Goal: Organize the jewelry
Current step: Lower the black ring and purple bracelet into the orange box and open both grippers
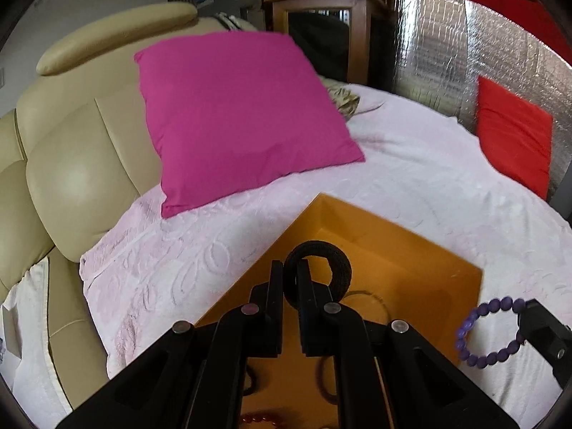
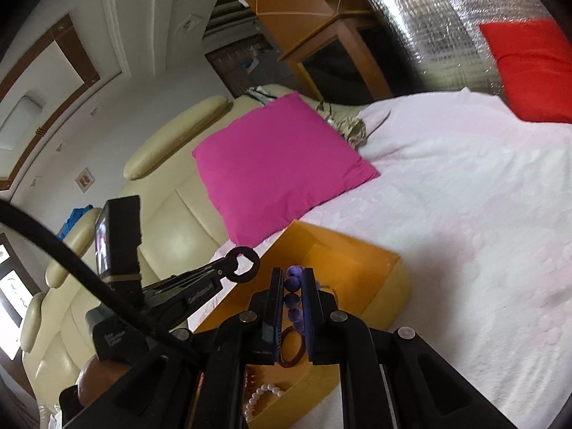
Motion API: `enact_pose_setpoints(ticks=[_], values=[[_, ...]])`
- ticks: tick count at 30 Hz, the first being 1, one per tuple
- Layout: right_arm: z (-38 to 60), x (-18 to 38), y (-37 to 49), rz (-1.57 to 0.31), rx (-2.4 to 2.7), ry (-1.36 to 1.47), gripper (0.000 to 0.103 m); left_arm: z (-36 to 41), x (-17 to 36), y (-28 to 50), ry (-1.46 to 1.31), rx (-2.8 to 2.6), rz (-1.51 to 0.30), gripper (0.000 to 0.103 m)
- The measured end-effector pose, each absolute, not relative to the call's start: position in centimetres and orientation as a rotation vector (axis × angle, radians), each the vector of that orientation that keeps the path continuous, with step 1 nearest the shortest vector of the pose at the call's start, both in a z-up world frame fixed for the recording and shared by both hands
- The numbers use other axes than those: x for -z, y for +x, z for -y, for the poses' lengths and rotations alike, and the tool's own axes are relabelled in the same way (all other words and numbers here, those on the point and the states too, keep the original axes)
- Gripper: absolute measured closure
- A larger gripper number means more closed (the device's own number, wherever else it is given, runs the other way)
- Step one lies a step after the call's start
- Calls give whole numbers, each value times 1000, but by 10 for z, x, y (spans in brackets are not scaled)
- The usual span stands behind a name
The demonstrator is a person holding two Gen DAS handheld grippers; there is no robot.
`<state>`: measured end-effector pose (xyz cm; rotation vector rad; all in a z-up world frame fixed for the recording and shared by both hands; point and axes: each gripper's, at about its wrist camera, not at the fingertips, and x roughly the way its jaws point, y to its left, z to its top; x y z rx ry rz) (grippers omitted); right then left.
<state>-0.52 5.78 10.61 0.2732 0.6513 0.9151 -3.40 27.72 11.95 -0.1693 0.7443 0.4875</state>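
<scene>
Two clenched tools above an orange, smooth-walled tray (image 1: 386,225) on the embossed pale-pink bedspread (image 1: 178,250). Left gripper (image 1: 290,282) pinching a fuzzy black hair band (image 1: 339,268) over the tray's far corner; right gripper (image 2: 290,282) squeezing a round-beaded purple bracelet (image 2: 293,280). Glossy pearl strand (image 2: 261,397) inside, near edge.

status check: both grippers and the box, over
Left gripper shut on black hair tie, over orange box. Right gripper shut on purple bead bracelet, at the box edge. Nothing blocking the box.
</scene>
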Motion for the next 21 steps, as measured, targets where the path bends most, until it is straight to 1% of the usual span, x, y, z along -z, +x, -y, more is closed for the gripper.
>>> enact_pose_setpoints(ticks=[6, 14, 21], values=[[-72, -87, -2, -699, -907, 244, 93, -282, -101, -20, -157, -483, -813, 96], [-75, -76, 5, -721, -881, 230, 93, -288, -70, -1, -135, -511, -930, 96], [-74, -74, 4, -730, -872, 228, 93, -284, -66, 1, -106, -524, -950, 96]])
